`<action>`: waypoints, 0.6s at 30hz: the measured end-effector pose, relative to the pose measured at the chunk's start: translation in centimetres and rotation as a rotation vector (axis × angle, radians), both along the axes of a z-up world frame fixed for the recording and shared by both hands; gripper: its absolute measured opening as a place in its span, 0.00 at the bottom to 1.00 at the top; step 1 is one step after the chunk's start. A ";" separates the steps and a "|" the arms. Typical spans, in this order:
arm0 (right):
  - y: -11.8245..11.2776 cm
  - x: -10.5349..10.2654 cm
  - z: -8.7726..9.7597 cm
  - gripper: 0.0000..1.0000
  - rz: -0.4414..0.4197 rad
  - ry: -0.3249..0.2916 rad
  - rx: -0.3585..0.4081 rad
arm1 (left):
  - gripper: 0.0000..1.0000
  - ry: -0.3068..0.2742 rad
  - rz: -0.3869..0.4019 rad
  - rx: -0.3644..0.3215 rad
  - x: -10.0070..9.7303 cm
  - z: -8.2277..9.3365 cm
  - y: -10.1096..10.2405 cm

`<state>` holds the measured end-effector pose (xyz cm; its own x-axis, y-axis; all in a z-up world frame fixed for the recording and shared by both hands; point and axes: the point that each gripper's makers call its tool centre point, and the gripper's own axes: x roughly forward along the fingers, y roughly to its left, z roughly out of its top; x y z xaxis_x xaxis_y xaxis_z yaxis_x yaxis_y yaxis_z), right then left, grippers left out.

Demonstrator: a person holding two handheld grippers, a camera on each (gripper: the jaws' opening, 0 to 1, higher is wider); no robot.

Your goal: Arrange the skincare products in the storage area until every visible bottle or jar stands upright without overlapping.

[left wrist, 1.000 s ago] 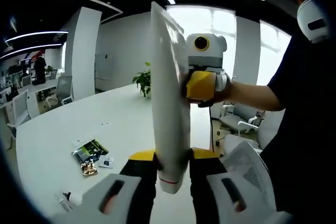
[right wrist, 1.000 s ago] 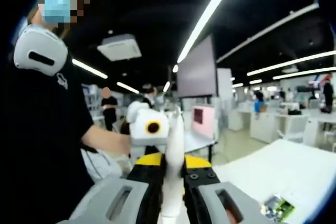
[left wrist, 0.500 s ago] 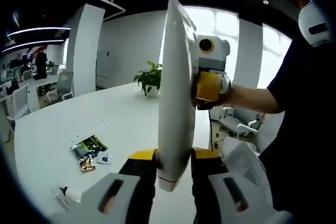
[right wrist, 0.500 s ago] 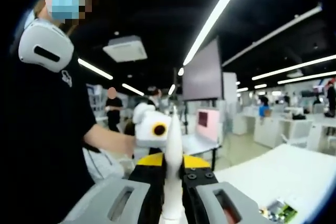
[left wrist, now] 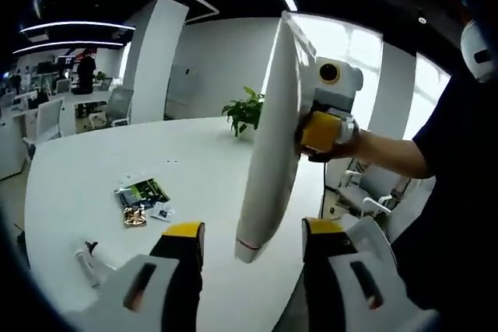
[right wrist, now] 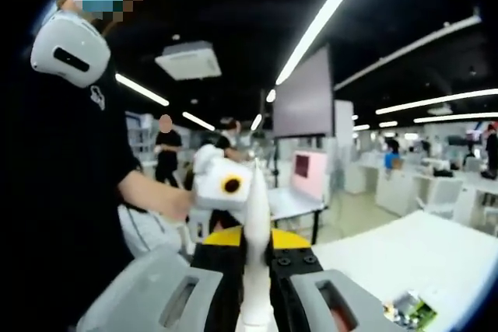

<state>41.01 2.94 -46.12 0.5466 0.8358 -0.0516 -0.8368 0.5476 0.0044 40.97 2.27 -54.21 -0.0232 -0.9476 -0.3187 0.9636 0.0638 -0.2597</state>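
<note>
A long white skincare tube (left wrist: 268, 153) hangs in the air above the white table (left wrist: 85, 169), cap end down and crimped end up. My left gripper (left wrist: 253, 231) is open, its yellow-tipped jaws standing apart on either side of the tube's cap end without touching it. My right gripper (left wrist: 327, 126) comes in from the right and is shut on the tube's upper part. In the right gripper view the same tube (right wrist: 256, 200) rises edge-on between my right gripper's (right wrist: 255, 240) closed jaws, with the left gripper (right wrist: 222, 184) just behind it in a person's hand.
Green and brown sachets (left wrist: 142, 196) lie on the table, with a small white tube (left wrist: 87, 258) nearer its front edge. A potted plant (left wrist: 247, 110) stands at the far end. The person (right wrist: 70, 161) holding the grippers is close by. Sachets (right wrist: 408, 309) also lie on the table (right wrist: 420, 250).
My left gripper has opened and let go of the tube's cap end. The tube now hangs from the right gripper alone, tilted slightly. Both views shifted a little.
</note>
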 end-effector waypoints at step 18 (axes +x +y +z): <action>-0.1 1.9 -3.3 0.03 -0.023 0.042 -0.013 | 0.89 -0.045 0.180 0.080 1.8 -3.7 4.8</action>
<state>42.91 2.80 -49.45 0.5624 0.8224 -0.0861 -0.8234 0.5665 0.0321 42.75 7.04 -57.95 0.1606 -0.9066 -0.3901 0.9452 0.2551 -0.2038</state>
